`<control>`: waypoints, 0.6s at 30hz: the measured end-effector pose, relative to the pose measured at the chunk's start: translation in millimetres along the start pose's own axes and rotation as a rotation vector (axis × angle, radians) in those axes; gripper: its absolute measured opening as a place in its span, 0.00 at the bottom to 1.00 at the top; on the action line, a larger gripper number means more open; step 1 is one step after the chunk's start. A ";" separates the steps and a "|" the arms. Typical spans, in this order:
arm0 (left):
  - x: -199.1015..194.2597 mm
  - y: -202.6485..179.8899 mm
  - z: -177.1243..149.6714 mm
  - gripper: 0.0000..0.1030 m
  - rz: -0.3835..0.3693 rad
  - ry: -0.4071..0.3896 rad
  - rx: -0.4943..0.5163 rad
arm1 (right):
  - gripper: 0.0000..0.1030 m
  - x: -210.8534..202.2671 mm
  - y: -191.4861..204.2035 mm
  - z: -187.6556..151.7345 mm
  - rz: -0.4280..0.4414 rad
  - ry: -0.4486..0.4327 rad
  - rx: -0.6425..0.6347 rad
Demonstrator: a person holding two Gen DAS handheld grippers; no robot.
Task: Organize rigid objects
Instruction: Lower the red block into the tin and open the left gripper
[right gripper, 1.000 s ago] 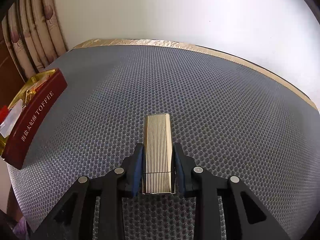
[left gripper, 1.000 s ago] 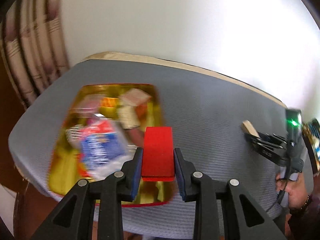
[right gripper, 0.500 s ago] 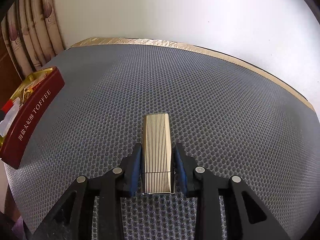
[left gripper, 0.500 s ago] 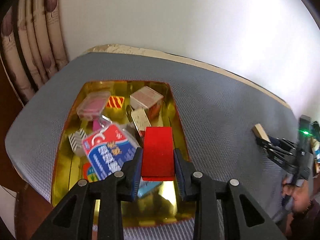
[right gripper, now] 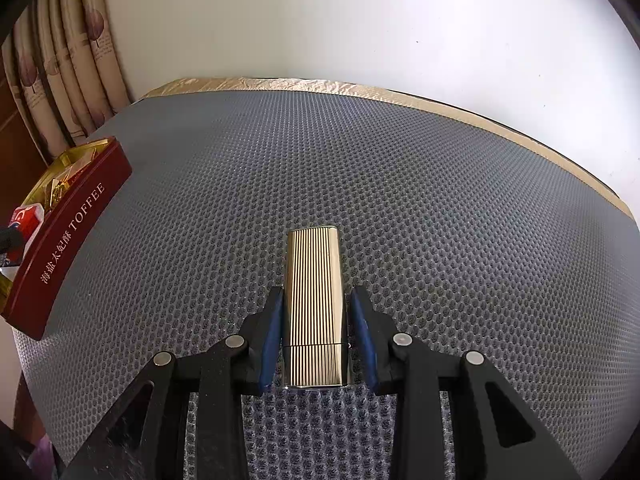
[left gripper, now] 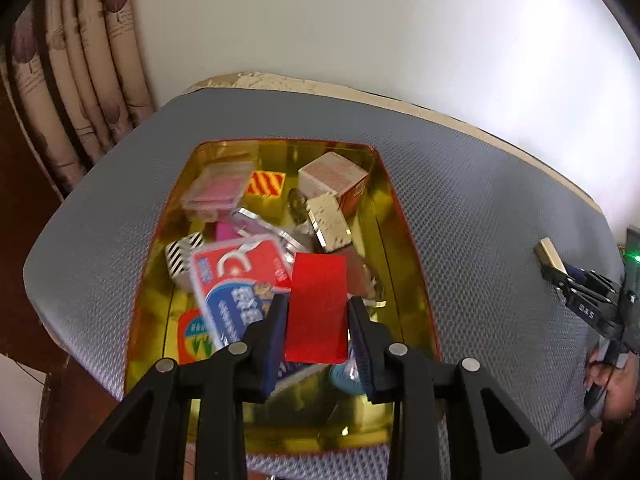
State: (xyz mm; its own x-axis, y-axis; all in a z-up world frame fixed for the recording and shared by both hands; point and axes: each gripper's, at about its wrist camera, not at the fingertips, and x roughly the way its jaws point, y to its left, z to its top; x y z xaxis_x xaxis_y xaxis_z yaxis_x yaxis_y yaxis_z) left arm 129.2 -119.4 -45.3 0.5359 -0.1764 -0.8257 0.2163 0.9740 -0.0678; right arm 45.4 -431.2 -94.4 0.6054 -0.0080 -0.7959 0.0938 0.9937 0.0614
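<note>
Hard to tell if my left tongs (left gripper: 318,316) still pinch the red block (left gripper: 318,307): jaws opening, slight gap at the right pad. The block hangs over the gold tin (left gripper: 404,236), long axis pointing away from me, hiding the jumbled bits beneath; the tin's near end is cut off by my tongs. My right tongs (right gripper: 316,320) are just apart from the ribbed gold lighter (right gripper: 314,304), which lies lengthwise away on the grey mat (right gripper: 440,200), w/ plenty of free mat around.
</note>
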 end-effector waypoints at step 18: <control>-33.2 23.7 -16.9 0.32 -0.063 -0.030 -0.027 | 0.34 -1.4 3.4 -0.5 -0.017 0.005 -0.020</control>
State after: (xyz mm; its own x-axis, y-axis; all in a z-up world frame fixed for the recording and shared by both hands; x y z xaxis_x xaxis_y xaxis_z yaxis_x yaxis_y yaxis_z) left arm 102.8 -88.1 -28.9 0.5463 -0.2413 -0.8021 0.2286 0.9642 -0.1343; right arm 44.5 -427.8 -93.4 0.5995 -0.0241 -0.8000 0.0879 0.9955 0.0360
